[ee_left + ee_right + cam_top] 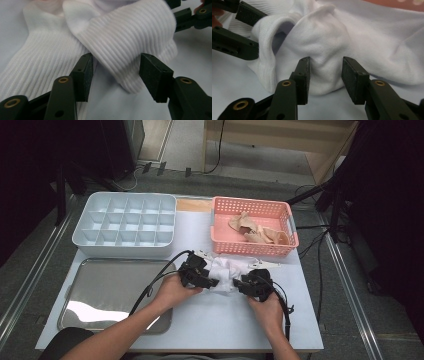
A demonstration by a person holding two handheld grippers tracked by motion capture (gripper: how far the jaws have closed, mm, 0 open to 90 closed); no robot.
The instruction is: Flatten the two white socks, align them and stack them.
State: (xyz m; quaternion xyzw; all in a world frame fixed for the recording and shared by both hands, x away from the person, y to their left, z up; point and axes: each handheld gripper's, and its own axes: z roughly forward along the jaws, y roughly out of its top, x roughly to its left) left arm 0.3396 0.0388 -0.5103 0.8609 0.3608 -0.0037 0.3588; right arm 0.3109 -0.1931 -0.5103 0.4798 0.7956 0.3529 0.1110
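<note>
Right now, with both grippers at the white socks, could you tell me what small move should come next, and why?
Probably close the right gripper on the fold of the white sock. Its fingers flank that fold with one pad apart from it, so nothing is held yet. The left gripper likewise straddles the ribbed cuff with a gap.

White compartment organizer (125, 222) at table's far left; pink perforated basket (252, 227) just right of it, holding beige socks (257, 232); metal tray (107, 292) near left, in front of organizer; cables (310, 195) on floor beyond
</note>
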